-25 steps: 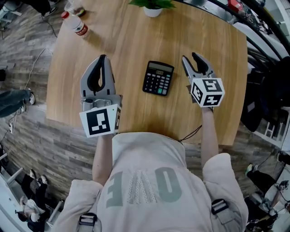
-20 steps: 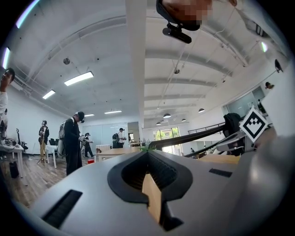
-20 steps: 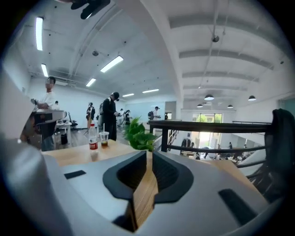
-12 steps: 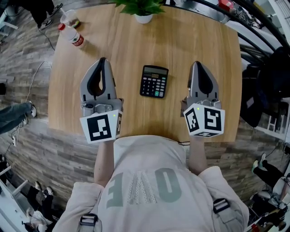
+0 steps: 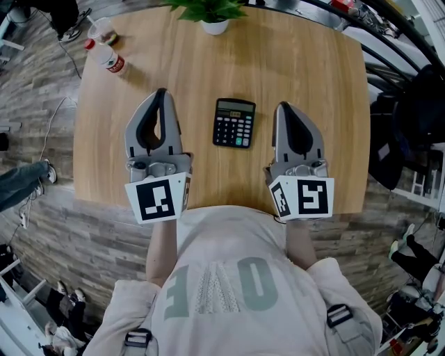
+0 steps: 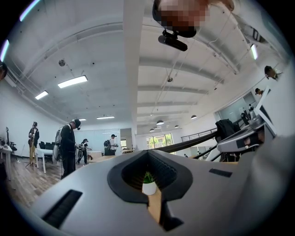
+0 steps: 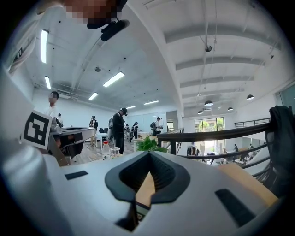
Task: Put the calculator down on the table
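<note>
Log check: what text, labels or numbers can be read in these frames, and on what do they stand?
"O", flanked by F-like letters: shirt; the rest unclear.
Calculator: keys and display too small to read.
Bottle: label too small to read.
Marker cubes: square patterns, no words.

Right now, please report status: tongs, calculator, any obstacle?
Left tongs shut, empty. Right tongs shut, empty. Calculator flat on table, between them, untouched. Bottle, plant far off.

One calculator (image 5: 234, 123), one potted plant (image 5: 213, 25), one bottle (image 5: 108, 58).
</note>
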Tool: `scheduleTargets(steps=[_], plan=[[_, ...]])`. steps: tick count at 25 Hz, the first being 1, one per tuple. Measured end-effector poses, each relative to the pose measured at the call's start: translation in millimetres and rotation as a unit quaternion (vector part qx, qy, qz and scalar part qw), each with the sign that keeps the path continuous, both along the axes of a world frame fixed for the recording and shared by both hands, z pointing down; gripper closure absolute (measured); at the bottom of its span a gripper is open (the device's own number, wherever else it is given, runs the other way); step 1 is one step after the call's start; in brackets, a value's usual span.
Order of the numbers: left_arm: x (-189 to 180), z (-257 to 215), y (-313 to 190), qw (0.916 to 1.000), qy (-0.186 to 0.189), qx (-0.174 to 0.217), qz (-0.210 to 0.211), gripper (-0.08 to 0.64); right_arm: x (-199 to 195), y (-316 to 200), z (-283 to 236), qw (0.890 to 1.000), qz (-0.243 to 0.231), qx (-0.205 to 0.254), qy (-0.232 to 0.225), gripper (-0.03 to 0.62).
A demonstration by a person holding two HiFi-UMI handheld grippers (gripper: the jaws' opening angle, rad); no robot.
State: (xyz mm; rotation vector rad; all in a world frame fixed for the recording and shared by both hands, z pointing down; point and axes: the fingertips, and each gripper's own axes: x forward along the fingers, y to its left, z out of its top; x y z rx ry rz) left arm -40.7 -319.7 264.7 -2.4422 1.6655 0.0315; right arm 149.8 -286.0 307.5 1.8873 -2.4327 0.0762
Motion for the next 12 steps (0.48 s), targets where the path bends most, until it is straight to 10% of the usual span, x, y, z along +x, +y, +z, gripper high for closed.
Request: scheduleTargets(steps=[12], plan=[[4.6, 1.4, -0.5, 0.9999, -0.015, -0.005, -0.002, 0.552, 8.4, -0.6, 3.9, 1.0, 0.005, -0.009, -0.001, 0.575]])
